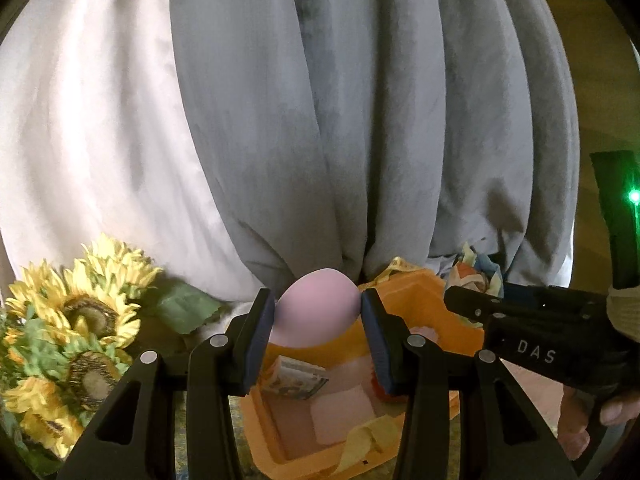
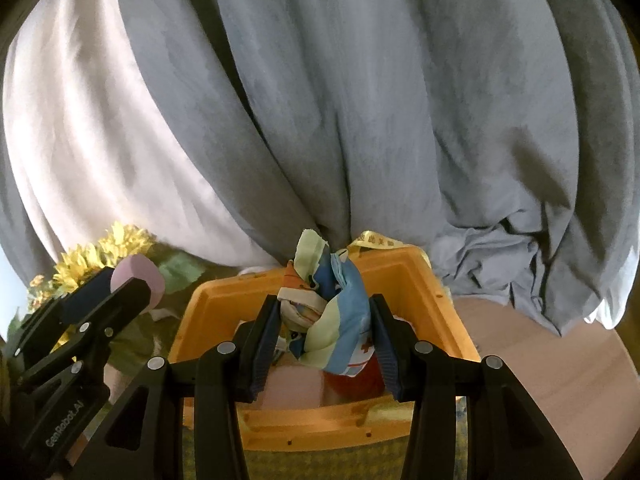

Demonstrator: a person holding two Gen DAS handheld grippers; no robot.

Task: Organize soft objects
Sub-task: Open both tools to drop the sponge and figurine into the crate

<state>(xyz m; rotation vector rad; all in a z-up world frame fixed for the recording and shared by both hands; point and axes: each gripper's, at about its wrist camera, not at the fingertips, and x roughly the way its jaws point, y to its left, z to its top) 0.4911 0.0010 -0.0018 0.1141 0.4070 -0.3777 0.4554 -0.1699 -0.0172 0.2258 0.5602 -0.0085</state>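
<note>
My left gripper (image 1: 318, 320) is shut on a pale pink egg-shaped sponge (image 1: 316, 308), held above the near left part of an orange plastic bin (image 1: 424, 292). In the right wrist view the same sponge (image 2: 138, 276) shows at the left, in the left gripper (image 2: 120, 292). My right gripper (image 2: 326, 332) is shut on a crumpled printed cloth (image 2: 332, 320) in blue, pale green and orange, held over the orange bin (image 2: 448, 312). The cloth (image 1: 474, 274) and the right gripper (image 1: 472, 304) also appear at the right of the left wrist view.
Inside the bin lie pink pads (image 1: 340, 416), a small printed packet (image 1: 296, 378), a yellow ribbon (image 1: 368, 440) and something red (image 2: 356, 384). Artificial sunflowers (image 1: 80, 320) stand to the left. Grey and white curtains (image 1: 320, 120) hang right behind. A wooden tabletop (image 2: 540, 368) lies to the right.
</note>
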